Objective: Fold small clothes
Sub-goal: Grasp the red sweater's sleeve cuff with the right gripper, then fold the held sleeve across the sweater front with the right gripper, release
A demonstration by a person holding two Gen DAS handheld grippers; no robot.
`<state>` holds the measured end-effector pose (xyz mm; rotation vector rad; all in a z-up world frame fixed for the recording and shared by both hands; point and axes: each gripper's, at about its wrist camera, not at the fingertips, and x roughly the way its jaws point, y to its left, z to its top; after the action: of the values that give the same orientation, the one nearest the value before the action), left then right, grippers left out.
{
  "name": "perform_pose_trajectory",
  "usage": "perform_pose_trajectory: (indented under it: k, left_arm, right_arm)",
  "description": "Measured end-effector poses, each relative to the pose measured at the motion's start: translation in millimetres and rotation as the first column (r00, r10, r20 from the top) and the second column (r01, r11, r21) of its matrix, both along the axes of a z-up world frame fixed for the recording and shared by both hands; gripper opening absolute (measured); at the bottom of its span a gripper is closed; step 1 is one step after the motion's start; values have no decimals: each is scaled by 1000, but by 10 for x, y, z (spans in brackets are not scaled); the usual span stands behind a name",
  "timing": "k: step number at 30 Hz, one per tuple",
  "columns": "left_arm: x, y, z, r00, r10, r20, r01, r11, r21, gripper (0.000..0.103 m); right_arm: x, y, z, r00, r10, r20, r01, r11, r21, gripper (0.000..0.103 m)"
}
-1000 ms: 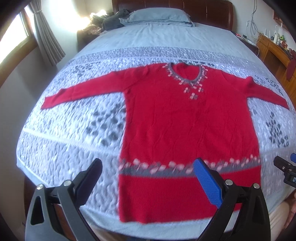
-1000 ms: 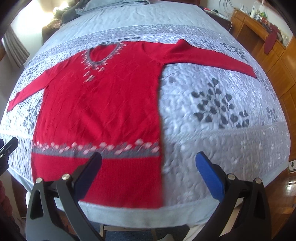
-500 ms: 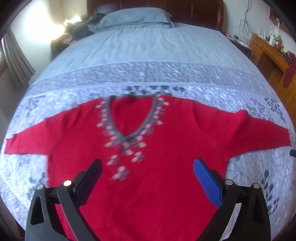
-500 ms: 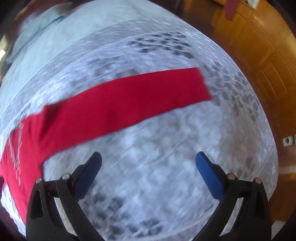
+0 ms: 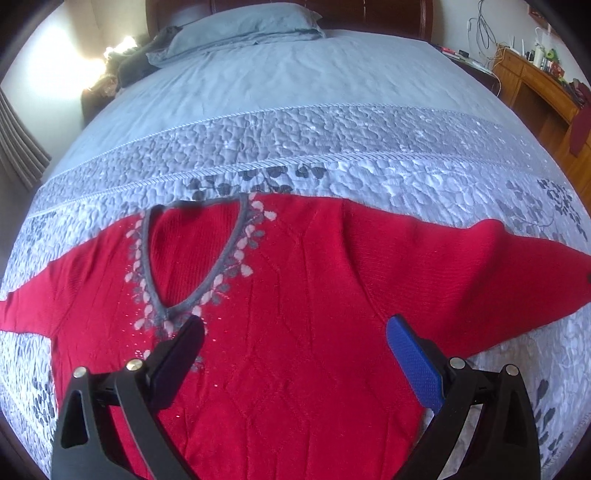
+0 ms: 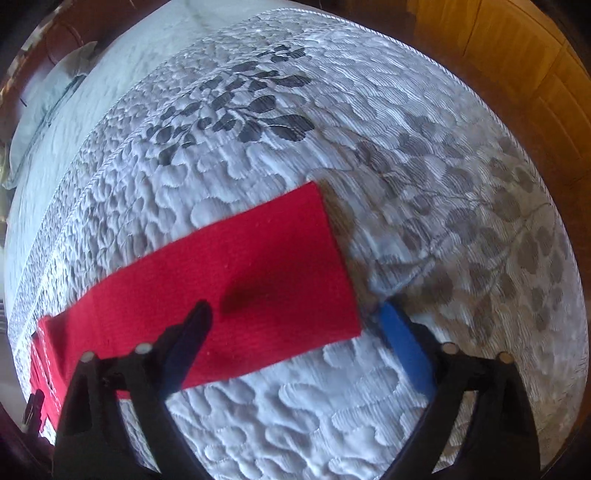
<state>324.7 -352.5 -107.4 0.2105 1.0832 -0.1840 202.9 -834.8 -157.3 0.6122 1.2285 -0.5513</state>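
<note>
A red knit sweater [image 5: 295, 295] with a grey V-neck collar [image 5: 192, 258] and pale leaf trim lies flat, front up, on the bed. My left gripper [image 5: 295, 339] is open and empty, low over the chest just right of the collar. In the right wrist view the sweater's right sleeve [image 6: 240, 288] lies flat, its cuff end [image 6: 332, 258] pointing right. My right gripper [image 6: 295, 325] is open and empty, its jaws straddling the cuff end close above it.
The bed has a quilted grey cover [image 5: 332, 140] with dark leaf patterns [image 6: 236, 110]. A grey pillow [image 5: 240, 22] lies at the headboard. A wooden dresser [image 5: 535, 85] with clutter stands at the right. Wooden floor [image 6: 517, 55] lies beyond the bed edge.
My left gripper has moved forward from the hem to the chest and drifted right. My right gripper has swung right to the sleeve and dropped close over its cuff.
</note>
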Motion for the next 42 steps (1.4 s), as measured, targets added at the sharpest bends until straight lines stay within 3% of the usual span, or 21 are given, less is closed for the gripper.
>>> perform_pose_trajectory:
  k: [2,3,4,6,8,14,16,20,26,30,32,34,36,38,42]
  left_arm:
    - [-7,70,-6,1000,3,5,-3,1000,13,99]
    - [-7,113,-7,1000,4,7,-4,1000,17,99]
    - [-10,150,-4,1000,7,9,-7,1000,19,99]
    - [-18,226,1,1000,12,10,-12,1000,22,99]
    - [-35,329,16,1000,17,11,-17,1000,21,99]
    - [-126,811,112,999,49,16,-49,999,8,99]
    - [-161,1044,154,998,66,20,-67,998,10,99]
    - [-225,1510,228,994,108,29,-108,994,16,99]
    - [-287,2173,303,983,178,37,-178,984,20,99]
    - [-318,2467,281,978,209,29,-209,978,15,99]
    - [-318,2582,251,975,221,22,-221,975,12,99]
    - [-313,2658,216,973,231,8,-231,973,8,99]
    - [-305,2691,190,973,230,-1,-230,973,2,99]
    - [-288,2659,161,976,216,-6,-216,976,1,99]
    - [-201,2460,74,984,175,-28,-175,984,-24,99]
  right_arm:
    - [-27,-15,23,1000,-1,5,1,1000,-14,64]
    - [-47,-9,46,1000,8,16,-8,1000,-14,50]
    - [-67,1,71,1000,14,15,-14,1000,-21,44]
    - [-149,10,160,998,25,52,-26,1000,8,8]
    - [-214,55,287,993,5,119,-12,998,58,8]
    - [-144,683,842,967,128,221,-131,991,0,8]
    - [14,1092,1049,944,211,255,-214,977,-18,8]
    - [407,2141,1370,867,387,315,-398,917,-31,8]
    - [1064,3567,1357,760,550,346,-587,810,1,8]
    - [1445,4485,1119,707,617,347,-674,736,64,8]
    - [1594,4901,915,689,658,304,-706,704,78,9]
    - [1669,5103,698,693,673,259,-714,692,111,13]
    - [1700,5196,437,707,676,206,-706,689,161,33]
    - [1648,5151,327,718,668,197,-696,698,170,41]
    - [1468,4697,415,747,626,226,-661,734,154,42]
